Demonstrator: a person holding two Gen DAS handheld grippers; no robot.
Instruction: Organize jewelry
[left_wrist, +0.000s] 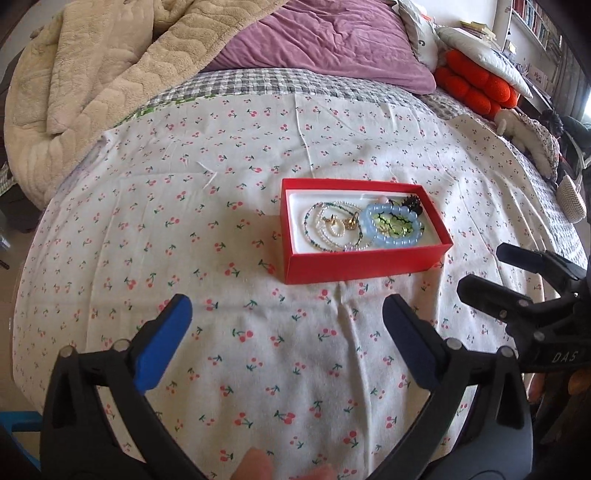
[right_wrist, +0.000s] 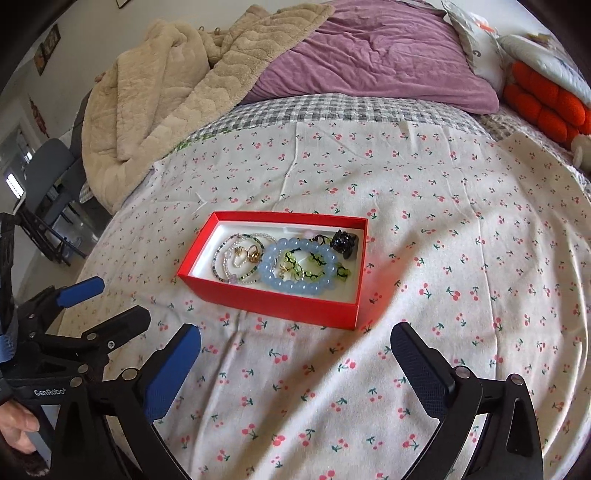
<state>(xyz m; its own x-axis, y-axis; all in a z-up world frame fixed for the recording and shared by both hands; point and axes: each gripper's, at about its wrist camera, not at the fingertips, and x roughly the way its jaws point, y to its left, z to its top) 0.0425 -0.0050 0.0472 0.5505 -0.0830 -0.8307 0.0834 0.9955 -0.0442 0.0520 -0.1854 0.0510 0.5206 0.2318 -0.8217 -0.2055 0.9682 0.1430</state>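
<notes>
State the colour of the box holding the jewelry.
Red outside, white inside: the box shows best in the right wrist view.

Beige blanket beside purple pillow (orange cushion nearby).

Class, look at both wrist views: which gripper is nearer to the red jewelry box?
Neither clearly. The left gripper and right gripper both hover open, short of the red jewelry box, left toward its left end, right toward its right end.

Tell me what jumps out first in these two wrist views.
The red box in the middle of the cherry-print cloth, with a pale blue bead bracelet and thinner beaded strands piled inside. Behind it, an orange cushion at far right. In front, the left gripper and right gripper both gape open, empty.
</notes>
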